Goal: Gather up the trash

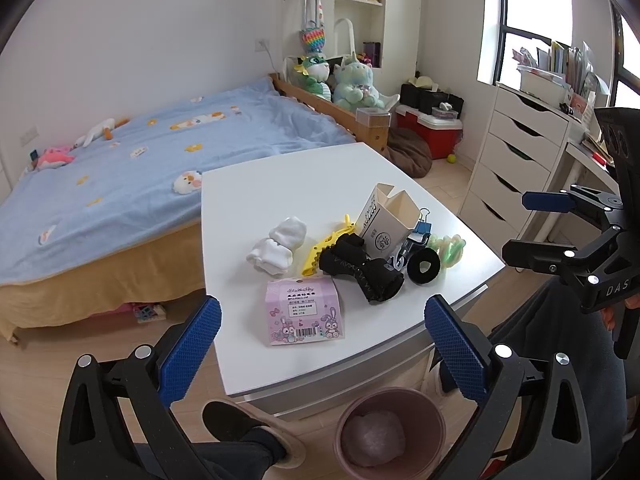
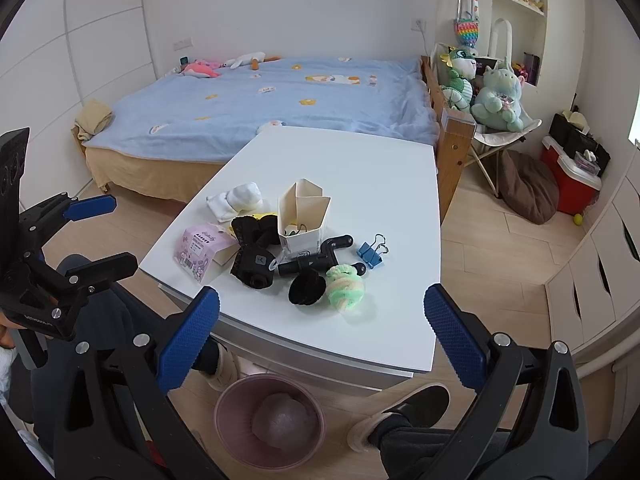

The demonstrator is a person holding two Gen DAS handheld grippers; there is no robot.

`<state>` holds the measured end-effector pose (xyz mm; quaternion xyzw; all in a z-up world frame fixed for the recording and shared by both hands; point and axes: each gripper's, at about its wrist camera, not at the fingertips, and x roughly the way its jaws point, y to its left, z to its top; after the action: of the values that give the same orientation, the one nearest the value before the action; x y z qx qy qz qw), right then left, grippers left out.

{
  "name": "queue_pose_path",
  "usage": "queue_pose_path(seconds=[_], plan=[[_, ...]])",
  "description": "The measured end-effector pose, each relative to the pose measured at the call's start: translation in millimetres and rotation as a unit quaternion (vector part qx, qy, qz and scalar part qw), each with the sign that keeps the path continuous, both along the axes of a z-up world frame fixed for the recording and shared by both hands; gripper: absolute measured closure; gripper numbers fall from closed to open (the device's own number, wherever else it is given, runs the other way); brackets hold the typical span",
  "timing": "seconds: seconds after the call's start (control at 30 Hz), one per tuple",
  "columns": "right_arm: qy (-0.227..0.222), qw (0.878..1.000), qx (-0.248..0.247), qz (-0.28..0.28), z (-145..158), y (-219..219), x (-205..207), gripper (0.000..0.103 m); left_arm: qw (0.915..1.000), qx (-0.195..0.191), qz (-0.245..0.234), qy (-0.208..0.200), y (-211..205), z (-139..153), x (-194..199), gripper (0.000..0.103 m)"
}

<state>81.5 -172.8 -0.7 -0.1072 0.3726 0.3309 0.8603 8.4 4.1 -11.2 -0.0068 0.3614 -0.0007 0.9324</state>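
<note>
Both the left gripper [image 1: 322, 342] and right gripper [image 2: 322, 338] hang spread and empty above the pink bin [image 2: 269, 426]. The torn cream carton [image 2: 303, 216] stands beyond the bin on the surface [image 2: 360, 168]; I'd pinch one upright wall, lifting clear of the black rollers [image 2: 256, 256] touching it.

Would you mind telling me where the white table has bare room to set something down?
The table's far half, toward the bed, is bare, as is the near-right corner beyond the blue binder clip. The near-left middle is crowded around the open carton.
</note>
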Motion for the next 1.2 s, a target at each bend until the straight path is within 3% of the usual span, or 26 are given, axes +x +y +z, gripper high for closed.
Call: queue_pose_path(seconds=[0.47,0.83,1.2], plan=[[0.003,1.000,-0.002,0.000,-3.7,-1.7,0.6,0.003,1.0000,-0.002,0.001,0.008,1.7,-3.7,4.9,0.005],[0.008,1.000,-0.007,-0.002,-8.1,-2.2,1.8,0.003,0.9987,-0.004,0.007,0.051,6.4,-20.9,34.5,0.005],[0.012,1.000,-0.010,-0.007,-10.2,-4.8,2.9,0.003,0.9925,-0.009,0.028,0.119,16.7,-52.7,63.9,0.005]])
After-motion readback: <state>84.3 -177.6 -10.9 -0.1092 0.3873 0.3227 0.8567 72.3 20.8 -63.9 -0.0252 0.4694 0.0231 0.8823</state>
